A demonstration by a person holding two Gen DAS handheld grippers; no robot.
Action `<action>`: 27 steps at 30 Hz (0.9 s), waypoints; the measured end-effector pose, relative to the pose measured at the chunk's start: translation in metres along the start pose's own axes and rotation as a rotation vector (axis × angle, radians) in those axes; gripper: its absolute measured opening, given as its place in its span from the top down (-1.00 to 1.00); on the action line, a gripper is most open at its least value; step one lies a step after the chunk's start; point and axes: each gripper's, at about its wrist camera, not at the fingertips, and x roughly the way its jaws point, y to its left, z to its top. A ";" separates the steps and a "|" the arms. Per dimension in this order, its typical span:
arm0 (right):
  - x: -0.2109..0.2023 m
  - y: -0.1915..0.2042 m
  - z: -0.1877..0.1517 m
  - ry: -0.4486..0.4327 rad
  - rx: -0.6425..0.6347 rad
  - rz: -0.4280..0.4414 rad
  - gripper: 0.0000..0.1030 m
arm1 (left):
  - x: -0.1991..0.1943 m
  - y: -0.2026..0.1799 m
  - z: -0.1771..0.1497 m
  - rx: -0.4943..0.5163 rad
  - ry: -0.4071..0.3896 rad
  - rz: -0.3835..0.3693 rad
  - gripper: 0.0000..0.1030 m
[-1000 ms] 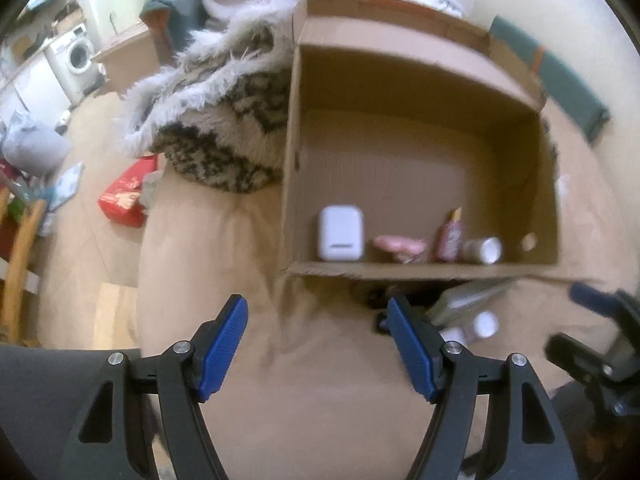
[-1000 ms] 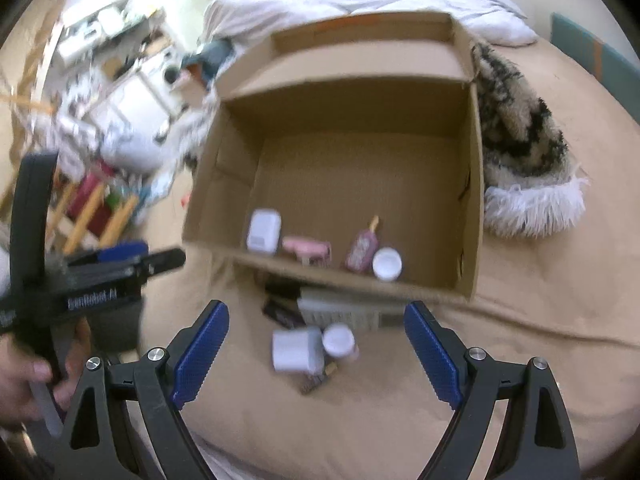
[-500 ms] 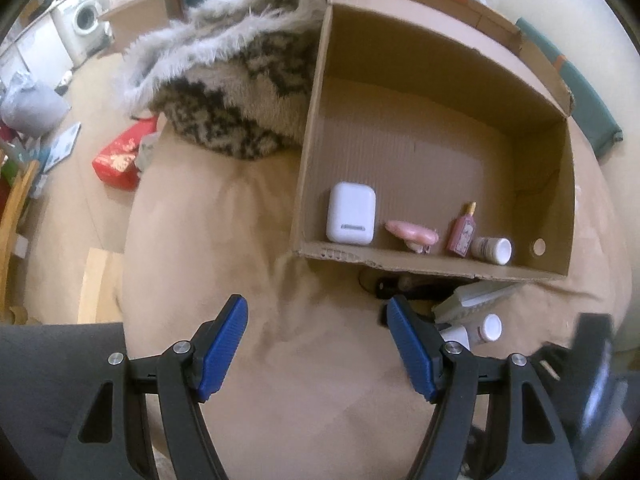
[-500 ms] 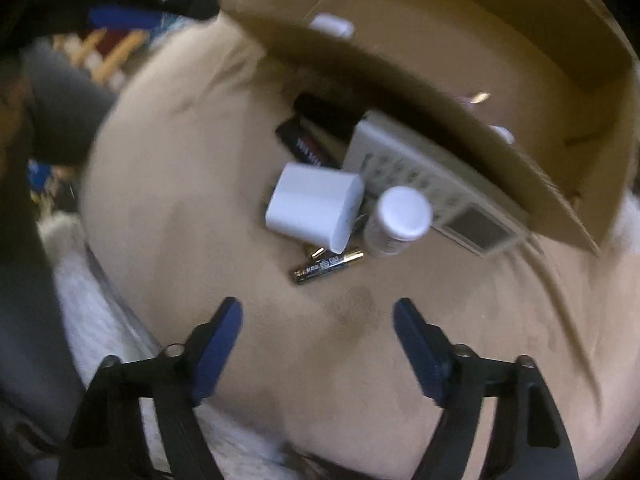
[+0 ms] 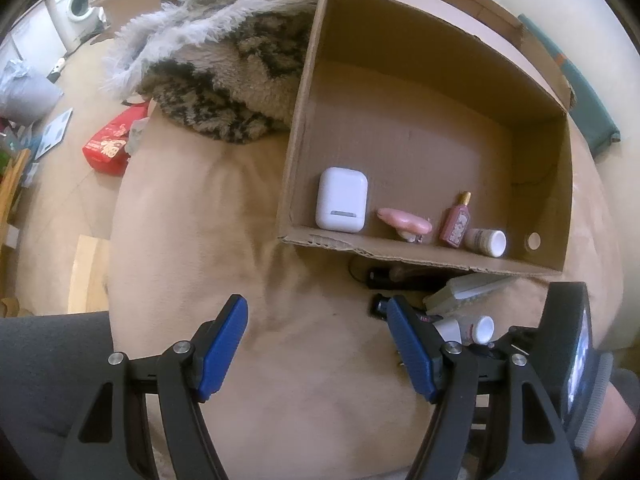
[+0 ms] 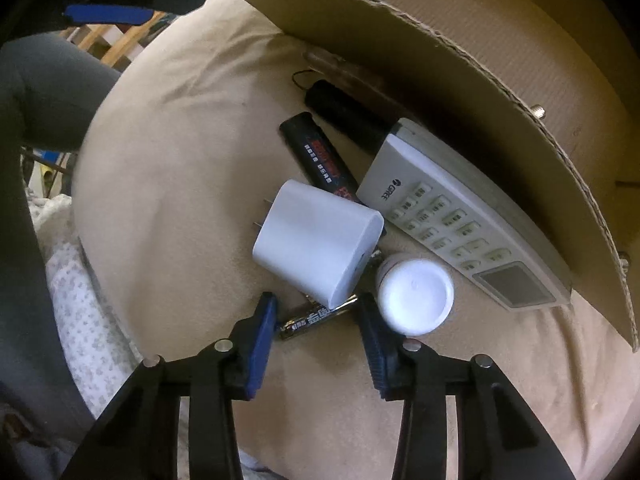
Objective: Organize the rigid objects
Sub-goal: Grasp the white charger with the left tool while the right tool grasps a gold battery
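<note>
A cardboard box (image 5: 400, 112) lies on a tan cushion and holds a white case (image 5: 341, 199), a pink item (image 5: 405, 220), a small perfume bottle (image 5: 456, 224) and a white jar (image 5: 486, 241). In front of it lie a white charger (image 6: 316, 242), a battery (image 6: 312, 318), a white-capped bottle (image 6: 414, 294), a grey remote (image 6: 460, 212) and two black items (image 6: 320, 156). My right gripper (image 6: 320, 316) is open, its fingers either side of the battery and the charger's near end. My left gripper (image 5: 316, 332) is open and empty above the cushion.
A fluffy grey and black throw (image 5: 224, 68) lies left of the box. A red packet (image 5: 108, 144) and clutter sit on the floor to the left. The person's grey-clad leg (image 6: 44, 92) is at the left. The box's front wall (image 6: 440, 48) overhangs the remote.
My right gripper has dropped down close to the pile and narrowed its opening around the battery and charger. My left gripper has drifted a little closer to the box.
</note>
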 end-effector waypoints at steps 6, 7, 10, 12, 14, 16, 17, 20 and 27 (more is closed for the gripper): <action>-0.027 0.005 -0.009 -0.015 0.007 0.034 0.16 | 0.004 0.000 -0.002 0.006 0.018 0.007 -0.35; -0.037 0.004 -0.011 -0.036 0.019 0.036 0.16 | 0.006 -0.001 -0.003 0.006 0.026 0.003 -0.35; -0.068 -0.009 -0.020 -0.136 0.134 0.051 0.16 | 0.012 -0.007 -0.007 0.008 0.057 -0.021 -0.35; -0.087 -0.025 -0.030 -0.213 0.255 0.075 0.16 | 0.017 -0.013 -0.009 -0.006 0.087 -0.057 -0.35; -0.103 -0.039 -0.038 -0.292 0.340 0.065 0.16 | 0.023 -0.021 -0.011 -0.033 0.117 -0.074 -0.35; -0.111 -0.050 -0.037 -0.347 0.389 0.054 0.16 | 0.031 -0.034 -0.017 -0.061 0.152 -0.089 -0.35; -0.114 -0.059 -0.037 -0.373 0.417 0.041 0.16 | 0.033 -0.039 -0.020 -0.067 0.162 -0.095 -0.35; -0.113 -0.071 -0.041 -0.413 0.493 0.008 0.16 | 0.042 -0.061 -0.029 -0.063 0.176 -0.090 -0.35; -0.120 -0.094 -0.049 -0.472 0.580 0.008 0.16 | 0.074 -0.088 -0.039 -0.072 0.258 -0.071 -0.33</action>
